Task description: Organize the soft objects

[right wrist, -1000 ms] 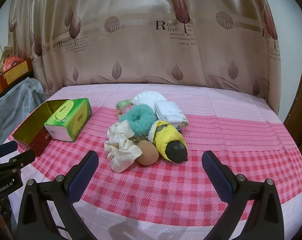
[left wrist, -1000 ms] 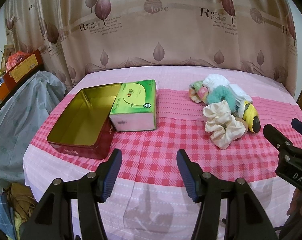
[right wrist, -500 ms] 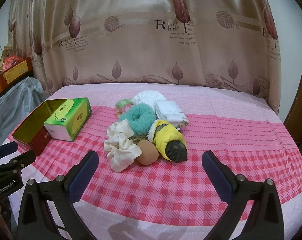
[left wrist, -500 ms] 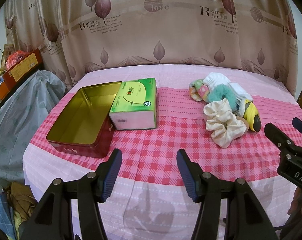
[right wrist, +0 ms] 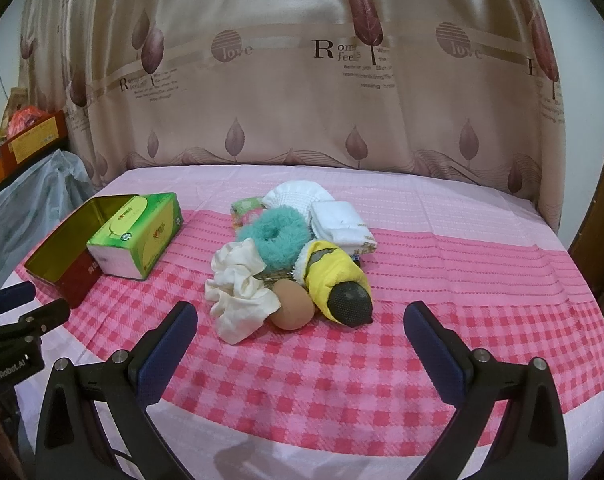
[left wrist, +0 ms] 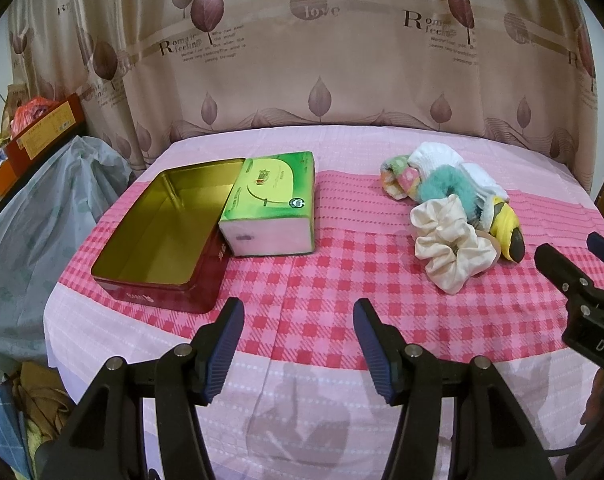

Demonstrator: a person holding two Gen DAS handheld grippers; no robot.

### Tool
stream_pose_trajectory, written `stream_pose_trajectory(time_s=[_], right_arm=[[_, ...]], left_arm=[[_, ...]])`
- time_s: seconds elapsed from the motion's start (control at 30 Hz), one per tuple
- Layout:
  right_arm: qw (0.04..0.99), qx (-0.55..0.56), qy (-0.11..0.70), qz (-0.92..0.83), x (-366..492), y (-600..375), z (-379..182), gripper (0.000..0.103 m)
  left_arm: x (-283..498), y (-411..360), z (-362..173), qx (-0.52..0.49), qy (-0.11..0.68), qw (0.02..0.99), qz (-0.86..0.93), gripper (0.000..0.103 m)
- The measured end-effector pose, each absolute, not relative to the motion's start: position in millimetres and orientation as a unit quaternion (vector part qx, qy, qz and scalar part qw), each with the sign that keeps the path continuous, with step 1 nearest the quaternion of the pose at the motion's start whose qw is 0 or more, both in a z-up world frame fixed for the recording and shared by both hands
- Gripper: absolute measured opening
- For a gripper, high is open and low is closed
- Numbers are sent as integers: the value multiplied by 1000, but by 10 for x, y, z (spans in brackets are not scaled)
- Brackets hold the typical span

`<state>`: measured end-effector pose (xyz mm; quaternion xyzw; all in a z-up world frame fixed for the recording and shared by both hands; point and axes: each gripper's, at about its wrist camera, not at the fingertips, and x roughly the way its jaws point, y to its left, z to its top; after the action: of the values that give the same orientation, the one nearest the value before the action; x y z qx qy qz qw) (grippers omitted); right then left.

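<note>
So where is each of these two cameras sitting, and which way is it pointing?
Left wrist view: rides the left gripper, facing the open tin and tissue box; its own fingers and the right gripper show.
Right wrist view: rides the right gripper, facing the pile of soft things; its own fingers and the left gripper show.
Shared: tin, tissue box, pile, pink cloth, curtain.

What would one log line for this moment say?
left gripper: open, empty | right gripper: open, empty | soft pile: untouched | tin: empty
</note>
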<state>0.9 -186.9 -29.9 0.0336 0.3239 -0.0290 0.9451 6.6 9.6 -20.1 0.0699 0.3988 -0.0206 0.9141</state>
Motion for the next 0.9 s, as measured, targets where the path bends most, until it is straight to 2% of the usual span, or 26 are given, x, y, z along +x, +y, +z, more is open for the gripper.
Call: stream_pose_trajectory(time_s=[0.17,0.3,0.37,0.77,0.9], right_arm=[[943,34,328,-34,52,-1974,-336,102],[939,41,340,-37,151,-2107,-403,91],[935,46,349,-37,234,-2183,-461,89],[920,39,390,-30,865,-2320,-763,89],[915,33,401,-32,1054,-2347,-851,85]], left_arm=[[116,130,-232,66,408,910,-19,58],[153,156,-268,66,412,909,-16,58],[182,164,-292,66,415,907,-15,58],[392,53,-499,92,434,896,-30,58],[458,6,-543,97,437,893,-41,58]])
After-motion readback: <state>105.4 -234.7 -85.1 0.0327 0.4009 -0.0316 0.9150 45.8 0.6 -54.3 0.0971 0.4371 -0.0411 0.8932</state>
